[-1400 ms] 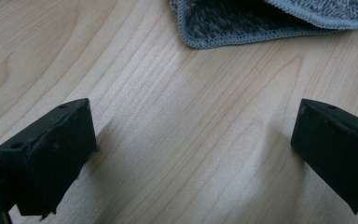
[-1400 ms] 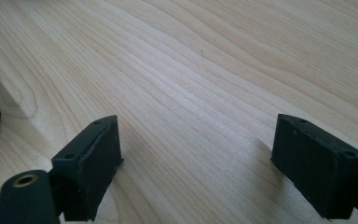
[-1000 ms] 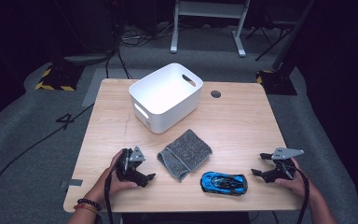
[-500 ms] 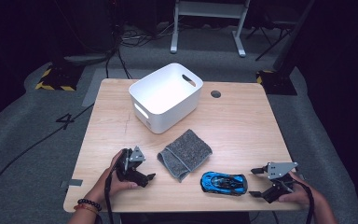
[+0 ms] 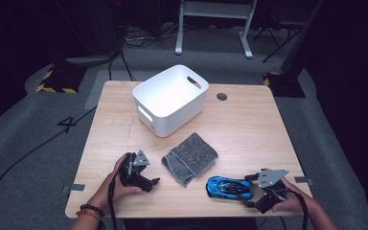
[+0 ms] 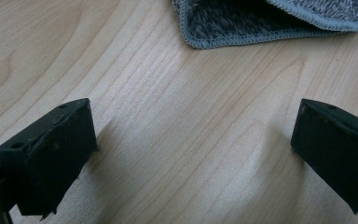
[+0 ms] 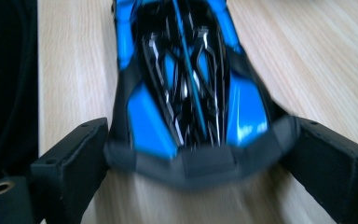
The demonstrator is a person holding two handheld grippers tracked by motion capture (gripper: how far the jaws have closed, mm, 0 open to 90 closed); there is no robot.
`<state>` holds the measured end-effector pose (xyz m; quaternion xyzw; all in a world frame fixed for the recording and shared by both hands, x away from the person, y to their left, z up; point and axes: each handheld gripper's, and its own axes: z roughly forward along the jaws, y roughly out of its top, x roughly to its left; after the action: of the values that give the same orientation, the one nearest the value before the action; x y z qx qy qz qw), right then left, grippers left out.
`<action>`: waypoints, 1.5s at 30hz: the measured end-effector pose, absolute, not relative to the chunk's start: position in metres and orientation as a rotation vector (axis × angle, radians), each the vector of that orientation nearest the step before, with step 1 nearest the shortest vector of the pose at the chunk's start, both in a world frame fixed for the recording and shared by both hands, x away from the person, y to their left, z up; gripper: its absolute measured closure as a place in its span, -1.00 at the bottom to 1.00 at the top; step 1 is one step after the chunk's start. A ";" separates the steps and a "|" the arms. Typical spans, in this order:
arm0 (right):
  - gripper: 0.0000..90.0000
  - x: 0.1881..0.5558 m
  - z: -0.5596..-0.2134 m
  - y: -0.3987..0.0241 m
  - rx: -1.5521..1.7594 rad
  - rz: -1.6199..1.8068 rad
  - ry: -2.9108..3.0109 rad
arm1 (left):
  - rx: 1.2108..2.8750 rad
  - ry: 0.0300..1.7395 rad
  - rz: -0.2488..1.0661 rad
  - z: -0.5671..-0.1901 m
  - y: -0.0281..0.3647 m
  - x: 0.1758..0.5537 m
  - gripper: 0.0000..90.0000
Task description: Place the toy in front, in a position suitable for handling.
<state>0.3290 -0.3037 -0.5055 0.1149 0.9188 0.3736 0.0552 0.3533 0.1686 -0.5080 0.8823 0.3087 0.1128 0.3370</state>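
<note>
The small blue and black toy car (image 5: 229,187) sits near the front edge of the light wooden desk (image 5: 249,129). The right hand-held gripper (image 7: 193,154) is wide open with the car's end between its jaws. The left hand-held gripper (image 6: 193,140) is wide open, near the front left corner.

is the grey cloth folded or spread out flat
Folded: the grey cloth lies doubled, layered stitched edges showing in the left gripper view, on the table.

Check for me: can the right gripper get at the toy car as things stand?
Probably yes. The right gripper is open with a jaw on each side of the car at its near end, close against it. Nothing lies between; the cloth sits off to the side.
</note>
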 end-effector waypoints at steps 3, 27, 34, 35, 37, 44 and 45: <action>-0.81 0.333 -0.505 -0.298 0.369 1.113 2.788 | 2.299 0.807 0.295 -0.508 0.168 0.353 -0.99; -0.53 0.371 -0.498 -0.305 0.375 1.083 2.819 | 2.297 0.805 0.290 -0.508 0.164 0.356 -1.00; -0.53 0.393 -0.496 -0.307 0.421 1.065 2.823 | 2.304 0.793 0.286 -0.508 0.161 0.360 -1.00; -0.54 0.397 -0.496 -0.308 0.424 1.060 2.821 | 2.306 0.787 0.287 -0.508 0.161 0.360 -1.00; -0.54 0.404 -0.495 -0.308 0.413 1.050 2.838 | 2.307 0.782 0.286 -0.508 0.160 0.362 -1.00; -0.56 0.411 -0.493 -0.303 0.439 1.008 2.842 | 2.327 0.781 0.273 -0.505 0.151 0.363 -0.96; -0.56 0.410 -0.494 -0.303 0.446 1.017 2.833 | 2.327 0.781 0.273 -0.505 0.151 0.363 -0.86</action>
<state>0.4104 -0.3026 -0.4942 0.1464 0.9299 0.3339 0.0495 0.3631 0.1509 -0.5048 0.8896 0.2986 0.1044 0.3295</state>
